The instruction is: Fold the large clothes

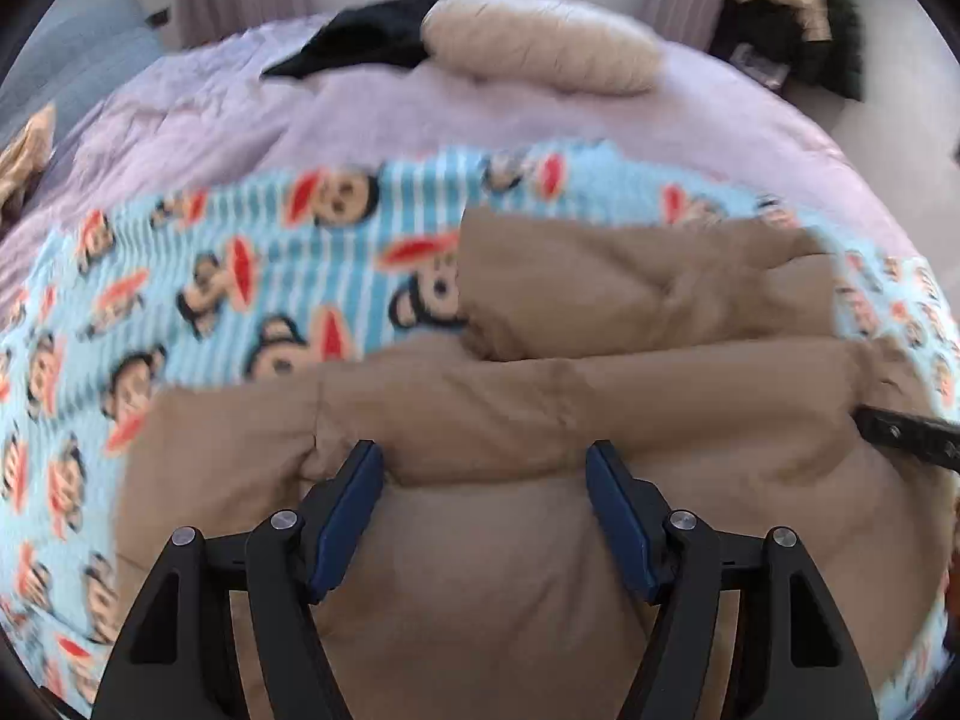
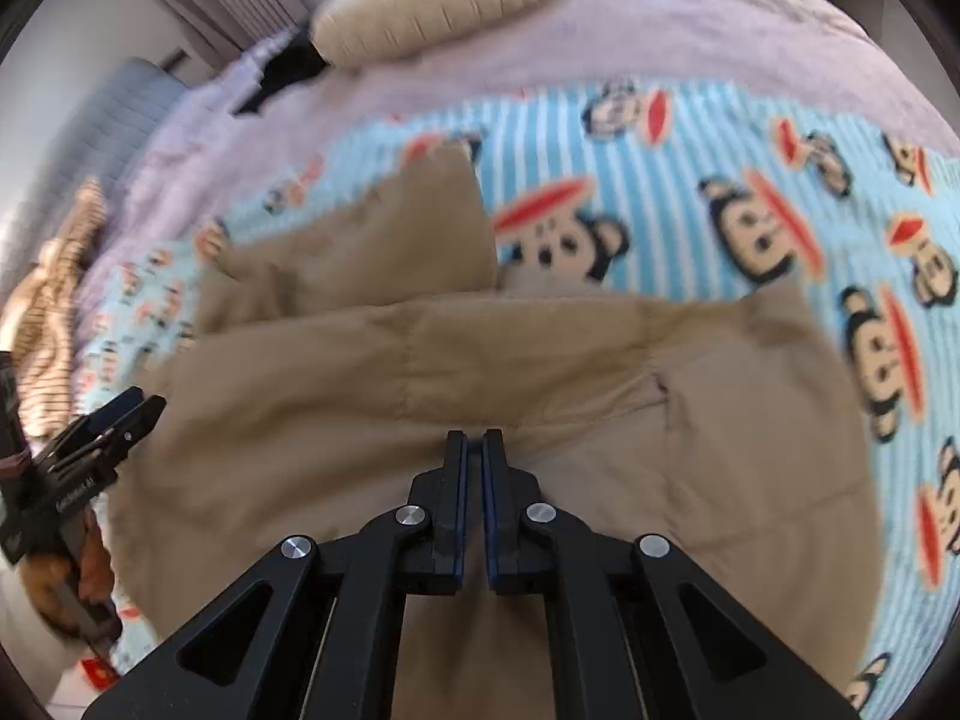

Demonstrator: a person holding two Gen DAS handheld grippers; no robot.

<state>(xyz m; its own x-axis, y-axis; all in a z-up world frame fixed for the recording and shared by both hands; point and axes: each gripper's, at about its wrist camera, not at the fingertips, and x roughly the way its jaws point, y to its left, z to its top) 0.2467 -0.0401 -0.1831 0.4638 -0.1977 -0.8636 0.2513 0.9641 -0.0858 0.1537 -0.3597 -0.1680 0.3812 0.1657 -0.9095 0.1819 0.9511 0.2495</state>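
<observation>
Jaws on my left gripper are standing open over the tan coat; right gripper jaws are pinched shut, gripping nothing. I'm seeing the coat at 6 o'clock on the monkey blanket; its puffy folds may spring open.

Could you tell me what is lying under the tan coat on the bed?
The tan coat lies on a blue striped monkey-print blanket, which shows on both sides of it and beyond it. The blanket rests on a lilac bedspread. Anything directly beneath the coat is covered.
</observation>
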